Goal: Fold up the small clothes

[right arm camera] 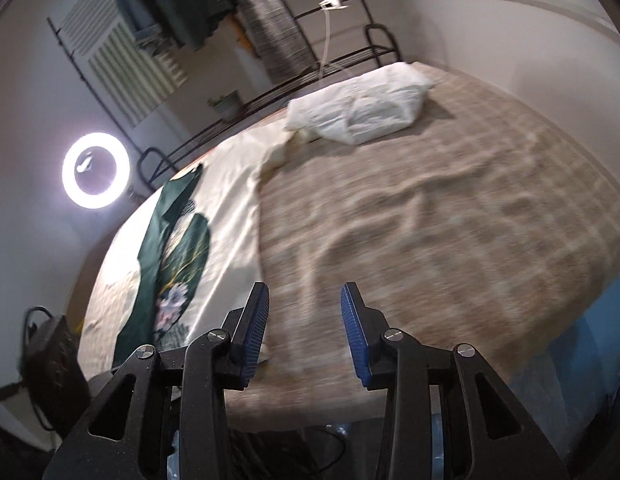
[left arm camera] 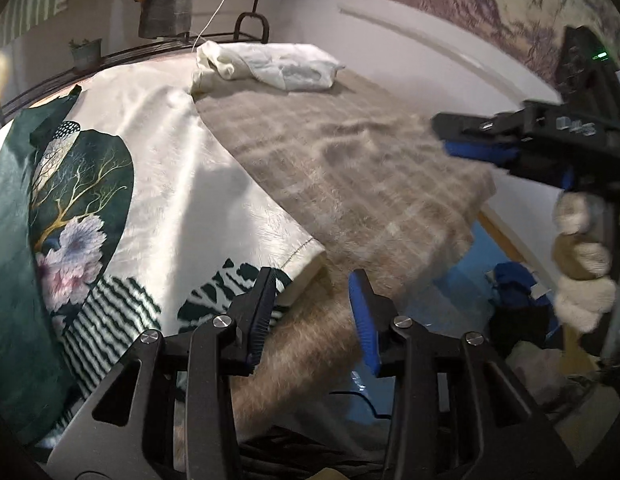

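A cream garment with dark green leaf and flower print (left arm camera: 157,184) lies spread flat on the left of the bed; it also shows in the right wrist view (right arm camera: 225,220). My left gripper (left arm camera: 314,284) is open and empty, just above the garment's near right corner. My right gripper (right arm camera: 305,300) is open and empty above the beige blanket (right arm camera: 430,220); in the left wrist view it (left arm camera: 474,148) hovers at the right, held by a gloved hand. A bundled white cloth (left arm camera: 269,66) lies at the far end of the bed, also in the right wrist view (right arm camera: 362,108).
The beige checked blanket (left arm camera: 342,168) covers the bed. A metal rack (right arm camera: 310,76) with hanging clothes stands behind it. A lit ring light (right arm camera: 95,170) is at the left. Blue flooring and clutter (left arm camera: 510,292) lie off the bed's right edge. A black bag (right arm camera: 49,360) sits low left.
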Demonstrator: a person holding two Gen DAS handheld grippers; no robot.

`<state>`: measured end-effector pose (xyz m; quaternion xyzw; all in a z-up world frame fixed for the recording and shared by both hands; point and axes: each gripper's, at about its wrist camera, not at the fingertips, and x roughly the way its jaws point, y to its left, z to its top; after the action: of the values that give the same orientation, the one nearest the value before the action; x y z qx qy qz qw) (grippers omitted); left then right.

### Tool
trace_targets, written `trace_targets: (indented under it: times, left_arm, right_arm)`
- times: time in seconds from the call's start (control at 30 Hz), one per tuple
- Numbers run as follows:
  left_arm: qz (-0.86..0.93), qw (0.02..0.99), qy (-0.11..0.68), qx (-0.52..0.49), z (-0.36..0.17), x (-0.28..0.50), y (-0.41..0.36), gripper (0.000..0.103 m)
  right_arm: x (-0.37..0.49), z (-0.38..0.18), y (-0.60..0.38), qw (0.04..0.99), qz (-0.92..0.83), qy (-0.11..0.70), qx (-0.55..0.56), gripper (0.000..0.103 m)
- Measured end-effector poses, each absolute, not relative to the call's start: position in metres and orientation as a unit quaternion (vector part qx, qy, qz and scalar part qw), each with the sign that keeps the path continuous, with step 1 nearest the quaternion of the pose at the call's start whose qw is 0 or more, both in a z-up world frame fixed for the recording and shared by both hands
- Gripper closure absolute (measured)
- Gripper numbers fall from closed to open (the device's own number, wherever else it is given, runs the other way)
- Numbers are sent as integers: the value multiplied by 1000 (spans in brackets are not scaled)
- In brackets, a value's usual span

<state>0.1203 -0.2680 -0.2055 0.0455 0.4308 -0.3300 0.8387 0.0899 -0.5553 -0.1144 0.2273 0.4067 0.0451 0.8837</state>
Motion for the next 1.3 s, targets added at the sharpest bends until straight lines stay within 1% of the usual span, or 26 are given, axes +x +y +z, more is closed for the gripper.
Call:
trace_targets:
  times: [0.23,0.33,0.5,0.53,0.57,0.6,0.67,0.8,0.93,1.0,1.1,1.3]
  left_arm:
    - [-309,839,443,64,-218,137,-288,64]
    - [-297,838,451,75,-224,138,-296,62]
    - [-287,846,444,73,-227,141,-298,62]
    - [-287,846,443,70,-227,143,-297,69]
    - [-284,847,444,66,-227,146,-296,86]
    - [-281,848,446,61,-227,149,-294,94]
    - [-286,841,457,37,-227,157,-286,100]
    - [-289,836,467,-18,-217,162,-266,101]
    - [-289,837,460,-67,-201,157,-244,101]
    - [-287,839,456,-78,-196,156,-238,101]
    - [-288,841,449,-84,-191,153,-233,101]
    - [-294,839,449,-93,-188,150,-224,101]
  right_arm:
    - [101,-125,-567,879,45,412,237,67]
    - [117,-131,-566,875,56,419,236,67]
    - [146,-138,-560,871,74,426,234,67]
    - [151,-138,-559,871,78,426,234,67]
    - [159,-139,-557,870,84,426,234,67]
    - [165,-139,-555,869,86,428,233,67]
    - [183,-141,-551,866,97,432,233,67]
    - [225,-147,-539,854,122,451,229,67]
    - [269,-162,-531,842,132,465,238,67]
    - [296,-174,-523,830,143,478,250,67]
    - [331,-194,-513,811,149,488,286,63]
    - [386,-220,-510,788,121,485,360,62]
